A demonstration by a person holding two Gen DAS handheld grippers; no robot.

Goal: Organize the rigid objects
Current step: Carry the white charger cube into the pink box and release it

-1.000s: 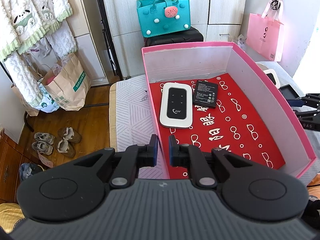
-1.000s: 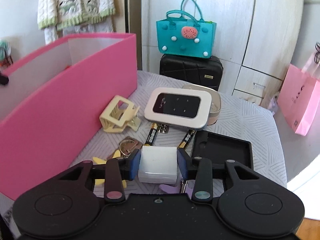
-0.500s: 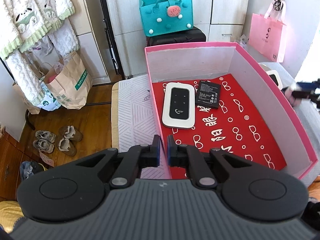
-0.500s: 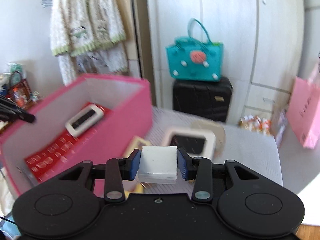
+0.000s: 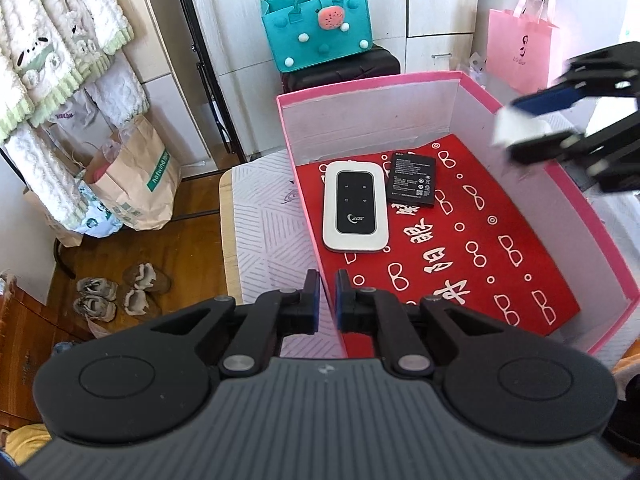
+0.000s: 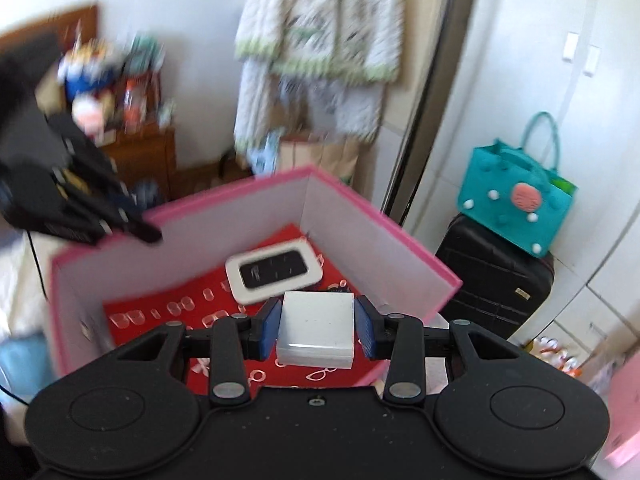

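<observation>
A pink box (image 5: 368,88) with a red patterned floor holds a white pocket router (image 5: 355,210) and a black battery (image 5: 412,180). My left gripper (image 5: 327,284) is shut on the box's near left wall, which runs between its blue pads. My right gripper (image 6: 316,328) is shut on a white square block (image 6: 316,330), hanging above the box's (image 6: 360,208) right side. The left wrist view shows that right gripper (image 5: 532,120) blurred over the right wall with the white block (image 5: 516,130). The right wrist view shows the router (image 6: 274,270) below and the left gripper's fingers (image 6: 148,234) at the far rim.
The box stands on a table with a white striped cover (image 5: 264,216). Behind it are a teal felt bag (image 5: 318,36) on a black suitcase (image 5: 340,70) and a pink paper bag (image 5: 518,52). To the left are a brown paper bag (image 5: 136,172) and shoes (image 5: 120,292) on the floor.
My right gripper has lifted the white block off the table, rolled, and swung left over the box's right wall. The left gripper and the box have stayed put.
</observation>
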